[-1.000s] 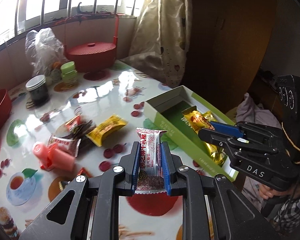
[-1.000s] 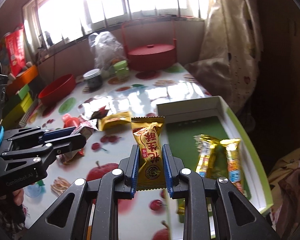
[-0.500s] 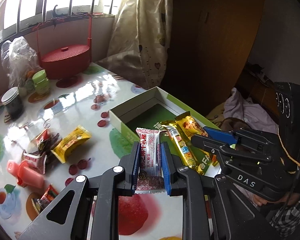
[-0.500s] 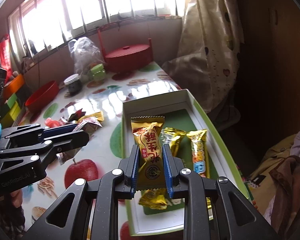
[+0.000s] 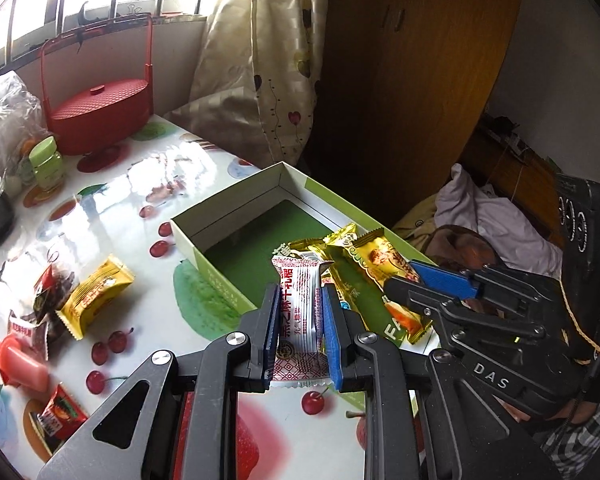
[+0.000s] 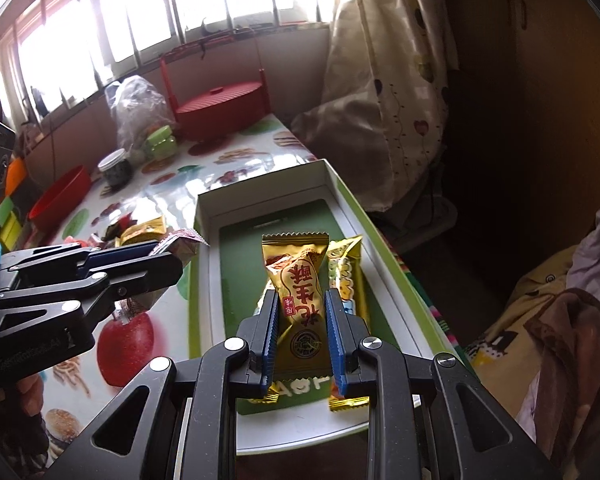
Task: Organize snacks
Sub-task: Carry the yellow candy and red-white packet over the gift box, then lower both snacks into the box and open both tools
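We see the fruit-patterned table first, with the green-and-white box lying open at its right edge beside the curtain. At the back stand a red lidded basket, a clear plastic bag, a red bowl and a dark jar. Loose snacks lie left of the box: a yellow packet, a pink wrapped piece and a small red packet, all apart from the box wall.

Inside the box a gold bar lies lengthwise near the right wall; another gold wrapper under our held sweet is mostly covered.

Our left gripper is clamped on a white-and-red sweet, upright between the blue pads, over the box's near left wall. Our right gripper is clenched on a gold peanut candy, held above the box floor and in front of the gold bar.

The right gripper's body blocks the box's near right corner in the left view. The lower ends of both held wrappers are hidden behind the gripper frames, and most print on the loose snacks is too small to read.
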The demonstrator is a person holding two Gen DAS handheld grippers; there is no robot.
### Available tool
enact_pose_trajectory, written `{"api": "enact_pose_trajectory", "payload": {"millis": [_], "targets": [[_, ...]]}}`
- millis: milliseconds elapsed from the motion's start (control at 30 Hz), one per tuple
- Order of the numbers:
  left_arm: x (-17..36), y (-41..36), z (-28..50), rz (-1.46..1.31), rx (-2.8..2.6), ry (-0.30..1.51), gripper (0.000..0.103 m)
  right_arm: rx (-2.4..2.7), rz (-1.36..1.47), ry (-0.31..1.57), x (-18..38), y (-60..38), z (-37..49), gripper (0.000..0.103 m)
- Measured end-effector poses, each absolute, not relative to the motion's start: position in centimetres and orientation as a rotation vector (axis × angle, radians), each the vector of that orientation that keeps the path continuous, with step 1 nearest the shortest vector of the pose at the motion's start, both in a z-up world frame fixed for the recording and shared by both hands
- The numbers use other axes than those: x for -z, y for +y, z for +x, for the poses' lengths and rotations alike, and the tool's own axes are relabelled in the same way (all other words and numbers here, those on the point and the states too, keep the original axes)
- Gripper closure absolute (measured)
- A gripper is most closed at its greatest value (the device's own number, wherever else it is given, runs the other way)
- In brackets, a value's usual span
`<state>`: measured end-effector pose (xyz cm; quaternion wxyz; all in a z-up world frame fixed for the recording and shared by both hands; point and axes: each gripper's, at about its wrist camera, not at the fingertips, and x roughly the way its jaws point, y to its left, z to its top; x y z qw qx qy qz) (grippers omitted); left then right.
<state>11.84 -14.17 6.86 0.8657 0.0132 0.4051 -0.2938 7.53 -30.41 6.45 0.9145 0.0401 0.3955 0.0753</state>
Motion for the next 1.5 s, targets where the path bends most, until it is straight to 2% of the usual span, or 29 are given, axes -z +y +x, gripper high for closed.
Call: {"api": "enact_pose_trajectory", "payload": {"millis": [1500], "targets": [[-2.7,-17.2,15.7,0.005,0.575,0.965,0.082,-0.074,0.002,0.906,-3.4,-29.3,7.6,0.081]]}}
